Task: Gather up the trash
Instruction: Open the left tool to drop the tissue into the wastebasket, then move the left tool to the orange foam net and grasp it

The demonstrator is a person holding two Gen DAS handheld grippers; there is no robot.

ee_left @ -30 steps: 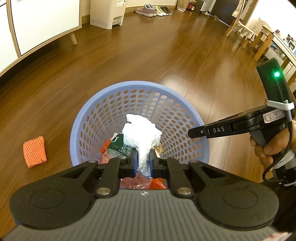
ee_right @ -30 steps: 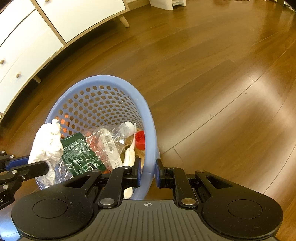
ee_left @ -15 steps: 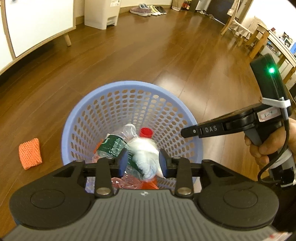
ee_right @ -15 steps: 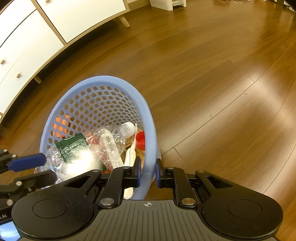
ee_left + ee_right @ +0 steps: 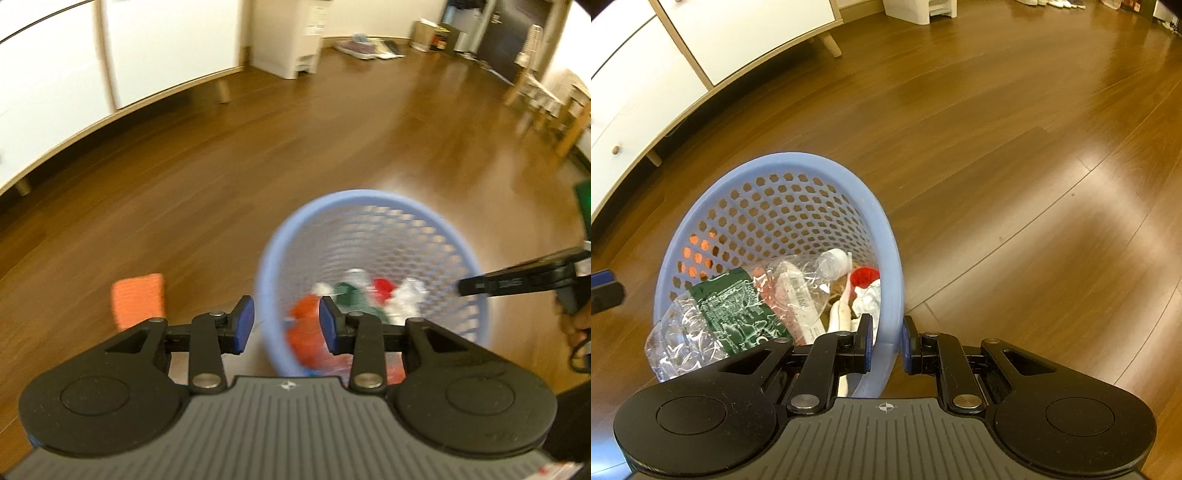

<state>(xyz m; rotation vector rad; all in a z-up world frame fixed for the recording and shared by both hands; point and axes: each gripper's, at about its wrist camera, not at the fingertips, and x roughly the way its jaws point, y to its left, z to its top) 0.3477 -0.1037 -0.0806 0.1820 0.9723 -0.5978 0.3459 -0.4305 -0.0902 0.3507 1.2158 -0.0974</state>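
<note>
Our left gripper [image 5: 282, 328] hangs with its jaws spread wide and nothing between them, while our right gripper [image 5: 885, 345] is clamped on the near rim of the round lilac perforated plastic basket [image 5: 886, 236], which stands on the brown wooden floor [image 5: 1034, 184]. Inside the basket lie a crushed clear plastic bottle with a green label [image 5: 738, 306] and a crumpled white tissue [image 5: 406, 299]. One orange foam net sleeve [image 5: 137, 301] remains on the floor, just left of the left gripper's fingers and beside the basket. We judge the left gripper the nearer one; the sleeve's long axis looks roughly fore-and-aft, though blur makes this uncertain.
</note>
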